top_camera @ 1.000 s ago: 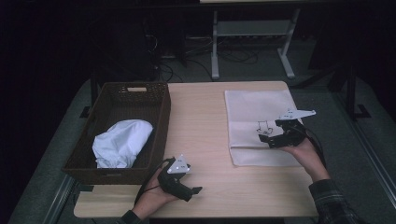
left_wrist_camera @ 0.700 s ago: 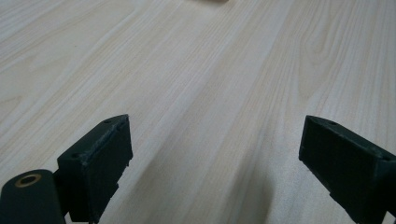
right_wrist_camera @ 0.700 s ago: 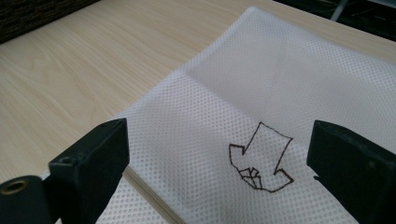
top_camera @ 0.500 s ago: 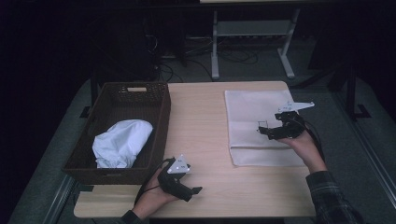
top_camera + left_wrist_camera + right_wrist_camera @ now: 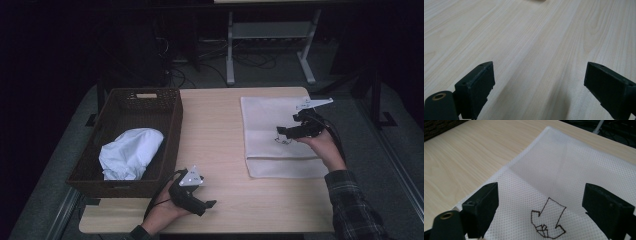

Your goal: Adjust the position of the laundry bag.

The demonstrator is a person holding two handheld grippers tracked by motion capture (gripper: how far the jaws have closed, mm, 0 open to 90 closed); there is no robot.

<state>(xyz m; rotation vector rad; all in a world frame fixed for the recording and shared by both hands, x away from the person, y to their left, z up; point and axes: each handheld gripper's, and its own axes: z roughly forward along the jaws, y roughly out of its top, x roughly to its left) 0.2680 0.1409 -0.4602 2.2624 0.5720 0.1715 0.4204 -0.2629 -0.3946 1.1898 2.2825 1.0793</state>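
Pale wood table [image 5: 220, 125] holds the cloth [image 5: 270, 125] flat at its right side, so the right gripper [image 5: 283, 133], jaws spread above it, should drop low and pinch one edge cleanly, while the left gripper [image 5: 210, 204] rests spread.

The high view is dim, its surroundings falling to black beyond the table [image 5: 220, 120], while both gripper views are evenly lit, sharp, with soft shadows under blurred jaws.
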